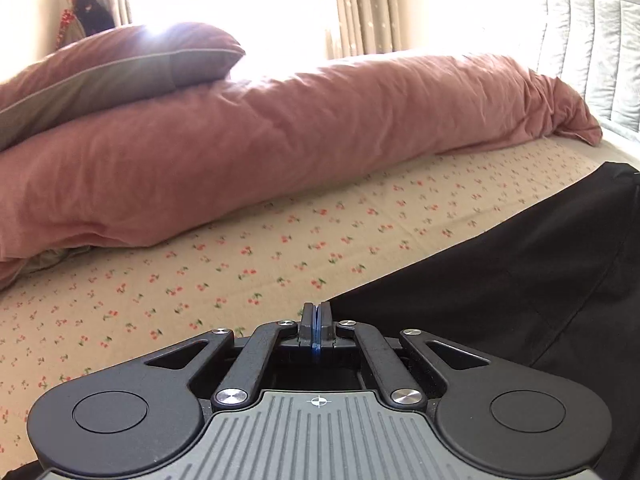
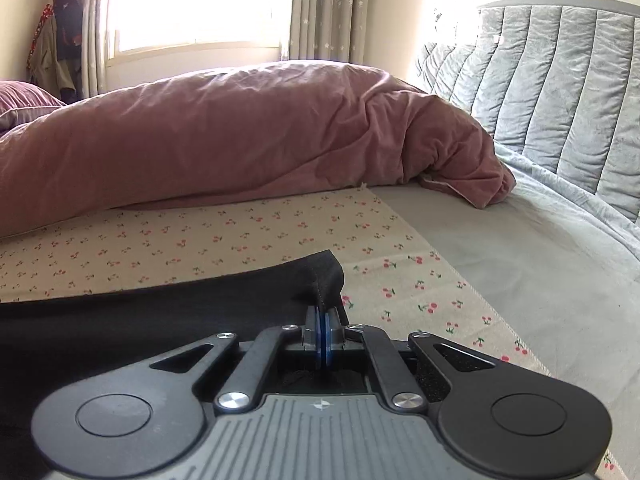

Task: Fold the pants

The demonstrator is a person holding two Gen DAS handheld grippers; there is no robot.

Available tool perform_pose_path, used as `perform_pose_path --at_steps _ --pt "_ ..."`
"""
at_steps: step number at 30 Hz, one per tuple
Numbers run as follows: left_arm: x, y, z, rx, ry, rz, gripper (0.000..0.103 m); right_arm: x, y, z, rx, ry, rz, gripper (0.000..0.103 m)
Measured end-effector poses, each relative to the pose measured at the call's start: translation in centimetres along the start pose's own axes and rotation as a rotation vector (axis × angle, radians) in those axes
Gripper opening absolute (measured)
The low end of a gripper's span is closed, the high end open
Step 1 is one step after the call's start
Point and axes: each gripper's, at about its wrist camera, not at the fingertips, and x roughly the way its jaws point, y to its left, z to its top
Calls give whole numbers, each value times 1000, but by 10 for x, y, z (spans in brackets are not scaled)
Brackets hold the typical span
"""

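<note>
Those black pants [image 2: 168, 300] spread on the near side of the cherry-print sheet [image 2: 200, 232] look light and floppy, so your right gripper [image 2: 324, 322] pinching the hem corner is smart, though your closed left gripper [image 1: 316, 320] looks empty.

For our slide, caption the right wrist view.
Right claw shut on black pants at their corner, on a cherry-print sheet.

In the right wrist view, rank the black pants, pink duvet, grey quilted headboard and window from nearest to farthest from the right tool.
1. Black pants: hem pinched in the right tool.
2. Pink duvet: heaped across the bed, ahead.
3. Grey quilted headboard: upper right, behind the duvet's end.
4. Window: upper left, far wall.
</note>
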Motion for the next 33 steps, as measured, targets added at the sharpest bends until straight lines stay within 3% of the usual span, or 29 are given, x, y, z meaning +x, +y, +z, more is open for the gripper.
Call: perform_pose_path --at_steps 3,4,5,7,8,11,15,18,21,24,26,28,29,30,33 --pt "12 8 2 -69 -42 74 0 17 5 13 50 1 43 4" --pt "18 9 1 -84 -45 108 3 25 6 14 72 27 45 18" --pt "25 11 0 -101 -31 131 8 28 8 14 91 40 20 39" --pt "32 10 -2 -114 13 152 15 26 7 11 117 30 -1 59" --pt "30 8 -3 -114 23 150 25 24 5 8 129 35 2 65" --pt "7 -5 -9 -80 -18 109 60 19 -4 -2 125 92 2 65" --pt "-32 -30 -18 -40 -19 35 63 11 -25 -17 166 136 -47 68" --pt "-59 -52 -31 8 -24 -26 63 10 -40 -32 224 170 -61 68" --pt "-86 -79 -47 101 -48 -127 63 17 -47 -47 258 205 -91 61" --pt "-104 -106 -65 221 -65 -221 63 14 -47 -55 264 159 -79 44" --pt "-107 -122 -76 292 -56 -257 63 14 -44 -57 263 145 -39 18" --pt "-101 -133 -83 332 -29 -252 63 13 -40 -56 251 144 -10 8" --pt "-97 -138 -87 345 -21 -228 58 12 -38 -55 243 143 -4 6" --pt "-92 -142 -90 355 -15 -209 41 11 -37 -54 239 139 -6 5" --pt "-84 -144 -93 334 -13 -170 4 2 -42 -48 262 104 -10 4"
